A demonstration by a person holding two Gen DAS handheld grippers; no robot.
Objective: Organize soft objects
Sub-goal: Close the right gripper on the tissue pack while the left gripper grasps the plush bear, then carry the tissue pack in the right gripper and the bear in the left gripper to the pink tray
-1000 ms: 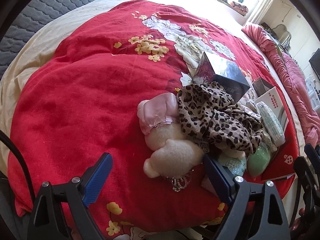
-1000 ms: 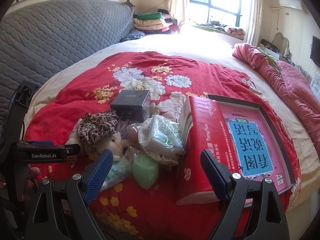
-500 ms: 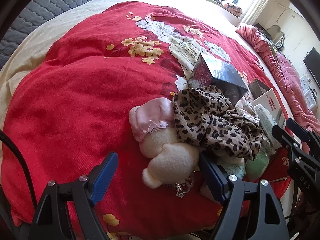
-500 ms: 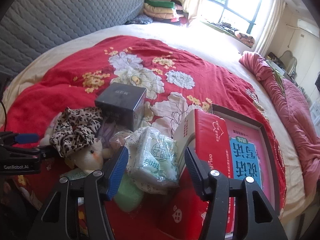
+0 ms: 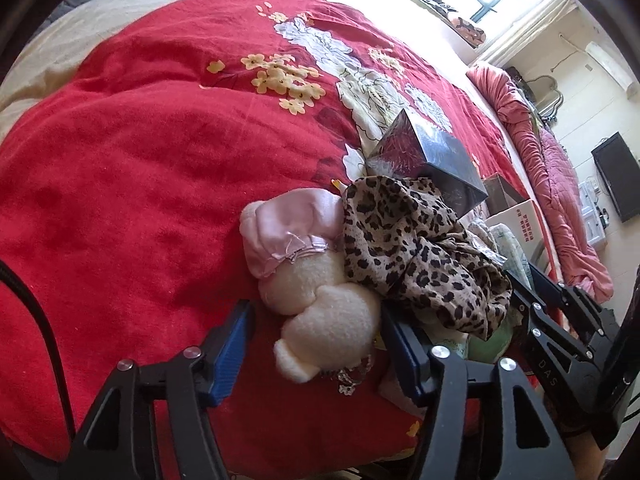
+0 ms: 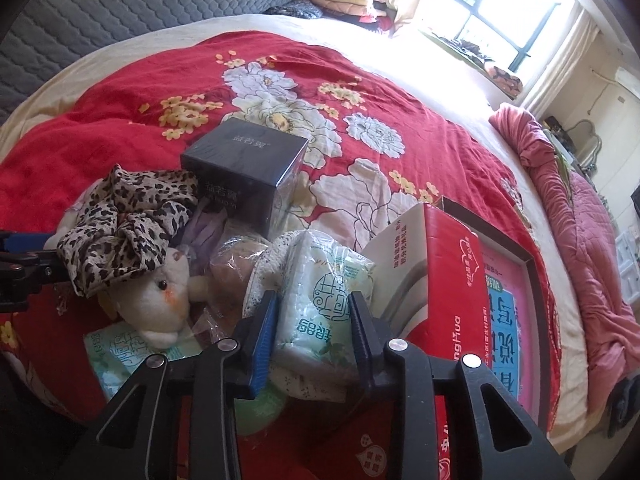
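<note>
Right claw (image 6: 312, 330), jaws just closing, clamps a tissue pack (image 6: 320, 300); left claw (image 5: 316, 344), closing too, straddles a plush toy (image 5: 320, 312) on the bed (image 5: 120, 160), pads apart.

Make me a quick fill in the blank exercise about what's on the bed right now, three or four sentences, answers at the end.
1. The right gripper has its fingers around a pack of ____.
2. The scarf draped over the plush toy has a ____ print.
3. The dark box sits on a ____ floral blanket.
4. The left gripper has its fingers on either side of the ____.

Answers: tissues; leopard; red; plush toy
</note>
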